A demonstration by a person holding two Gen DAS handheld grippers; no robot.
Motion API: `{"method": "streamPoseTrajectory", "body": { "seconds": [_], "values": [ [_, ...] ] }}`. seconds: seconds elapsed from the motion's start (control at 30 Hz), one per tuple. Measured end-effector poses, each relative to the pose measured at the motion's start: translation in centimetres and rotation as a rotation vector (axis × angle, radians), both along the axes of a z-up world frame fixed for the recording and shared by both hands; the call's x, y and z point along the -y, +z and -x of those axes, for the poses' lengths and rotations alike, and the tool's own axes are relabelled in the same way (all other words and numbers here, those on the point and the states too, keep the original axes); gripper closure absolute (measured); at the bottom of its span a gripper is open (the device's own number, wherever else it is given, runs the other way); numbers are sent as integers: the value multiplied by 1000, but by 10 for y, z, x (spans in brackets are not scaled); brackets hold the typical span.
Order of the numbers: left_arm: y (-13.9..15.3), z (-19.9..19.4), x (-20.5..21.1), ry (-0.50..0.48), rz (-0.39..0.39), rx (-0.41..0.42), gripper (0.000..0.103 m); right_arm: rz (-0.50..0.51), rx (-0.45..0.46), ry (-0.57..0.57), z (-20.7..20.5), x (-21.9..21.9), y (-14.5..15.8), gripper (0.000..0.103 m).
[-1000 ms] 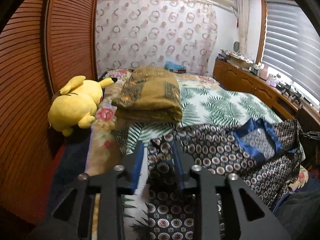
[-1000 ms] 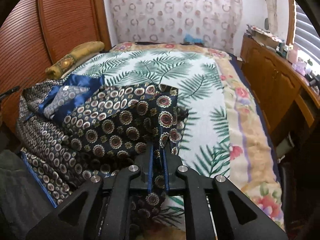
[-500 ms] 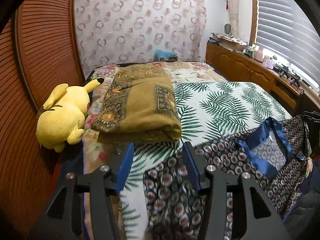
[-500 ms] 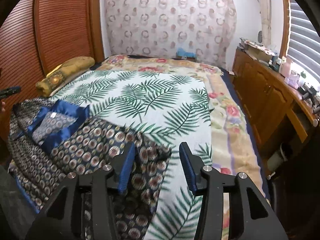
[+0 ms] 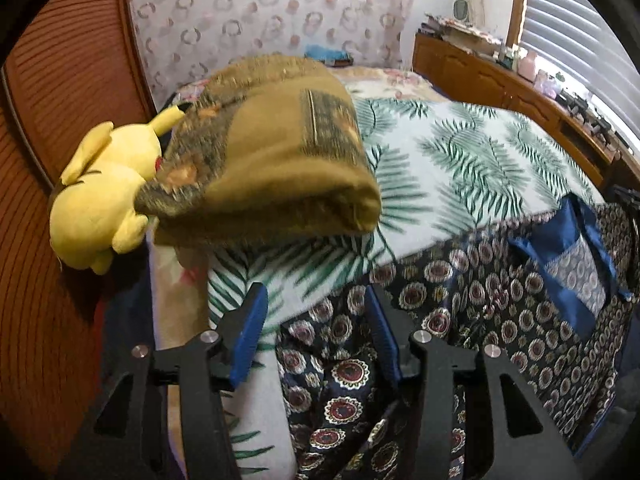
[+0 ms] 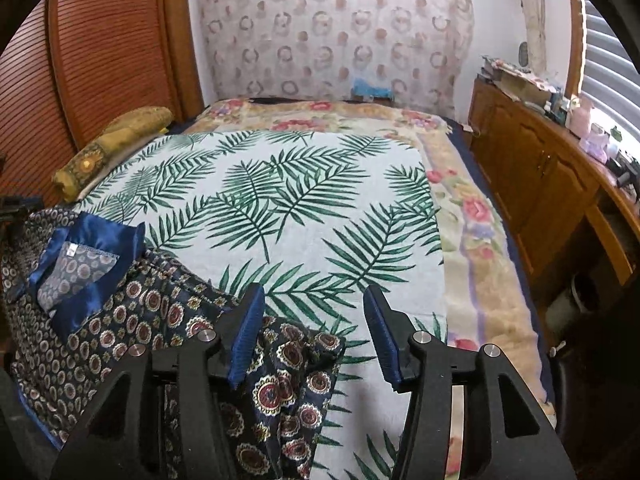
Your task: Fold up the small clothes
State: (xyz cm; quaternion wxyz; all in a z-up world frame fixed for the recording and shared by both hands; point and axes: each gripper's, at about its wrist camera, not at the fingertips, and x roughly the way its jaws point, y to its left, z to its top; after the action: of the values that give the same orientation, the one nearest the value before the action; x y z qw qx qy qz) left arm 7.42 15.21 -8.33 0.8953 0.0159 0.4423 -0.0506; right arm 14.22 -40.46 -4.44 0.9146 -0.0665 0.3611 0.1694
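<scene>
Both your left gripper (image 5: 316,332) and right gripper (image 6: 312,332) gape empty; slippery patterned shirt (image 5: 500,300) may slide off the bed edge.

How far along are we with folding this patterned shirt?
Done: the shirt lies spread on the bed, collar open. In hand: nothing; the left gripper and the right gripper are both open above its edges. Left: every fold; none shows yet.

No text, label, brand or number can be read anywhere.
</scene>
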Motion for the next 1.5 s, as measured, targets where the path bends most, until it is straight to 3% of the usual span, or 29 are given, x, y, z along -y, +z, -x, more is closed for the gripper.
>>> {"method": "streamPoseTrajectory", "body": {
  "seconds": [0.33, 0.97, 1.3, 1.37, 1.43, 1.5],
  "values": [
    [-21, 7, 3, -6, 18, -42, 54, 9, -7, -16, -2, 8, -2, 47],
    [-22, 4, -5, 17, 36, -44, 50, 27, -97, 58, 6, -23, -31, 35],
    [-23, 0, -7, 21, 28, -56, 46, 57, -135, 18, 8, -14, -39, 33],
    [-24, 0, -7, 22, 30, -58, 46, 51, -138, 38, 10, -16, -39, 39],
    [-24, 1, -6, 16, 26, -51, 46, 34, -143, 74, 12, -19, -37, 59],
    [-23, 4, -3, -13, 37, -42, 54, 21, -149, 124, 15, -24, -36, 80]
  ]
}}
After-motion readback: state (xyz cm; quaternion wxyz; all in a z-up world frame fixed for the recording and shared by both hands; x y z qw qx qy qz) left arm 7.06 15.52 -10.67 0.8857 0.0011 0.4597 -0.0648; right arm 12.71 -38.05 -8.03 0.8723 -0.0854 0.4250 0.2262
